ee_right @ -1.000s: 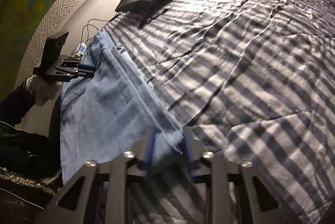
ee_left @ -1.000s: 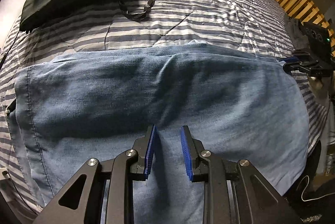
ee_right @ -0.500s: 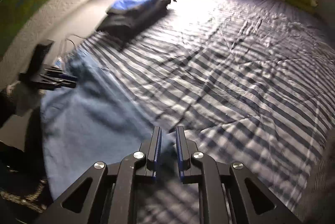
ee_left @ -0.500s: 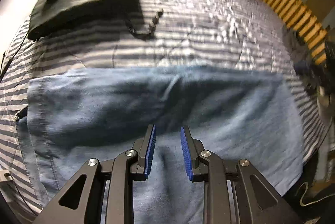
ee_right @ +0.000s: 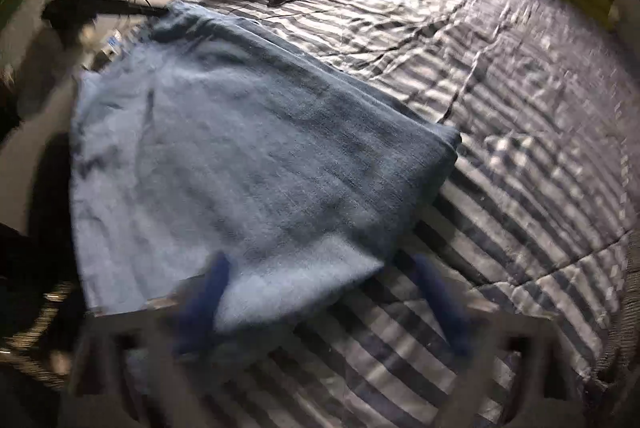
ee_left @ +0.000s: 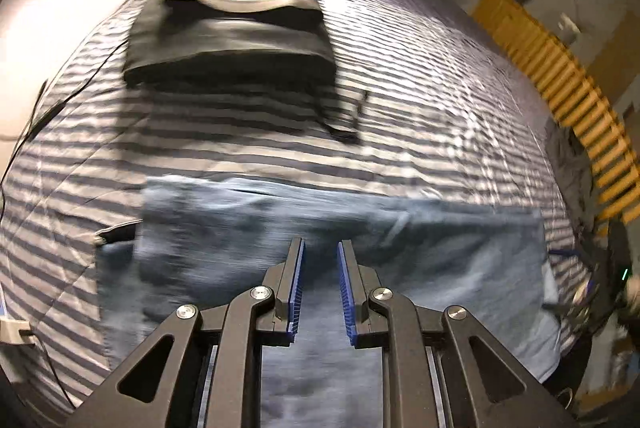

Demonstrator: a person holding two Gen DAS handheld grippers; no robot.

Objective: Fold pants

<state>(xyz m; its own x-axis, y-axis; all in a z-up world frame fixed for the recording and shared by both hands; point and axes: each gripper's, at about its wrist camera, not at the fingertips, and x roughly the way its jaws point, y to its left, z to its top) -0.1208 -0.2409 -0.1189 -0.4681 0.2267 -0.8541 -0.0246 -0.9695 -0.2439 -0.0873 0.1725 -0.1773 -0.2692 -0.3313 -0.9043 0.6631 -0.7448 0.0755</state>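
Pants [ee_right: 248, 164], 1 pair in blue denim, lie folded near the edge of the striped bed cover [ee_right: 500, 132]; motion blur softens both views, and we can read no label or writing. Our left gripper [ee_left: 320, 288] hangs above the denim, its jaws just narrowed to a small gap with nothing between them. Our right gripper [ee_right: 320, 302] is smeared by blur, its jaws just sprung wide apart, gripping nothing. 1 dark folded stack [ee_left: 240, 24] sits beyond.
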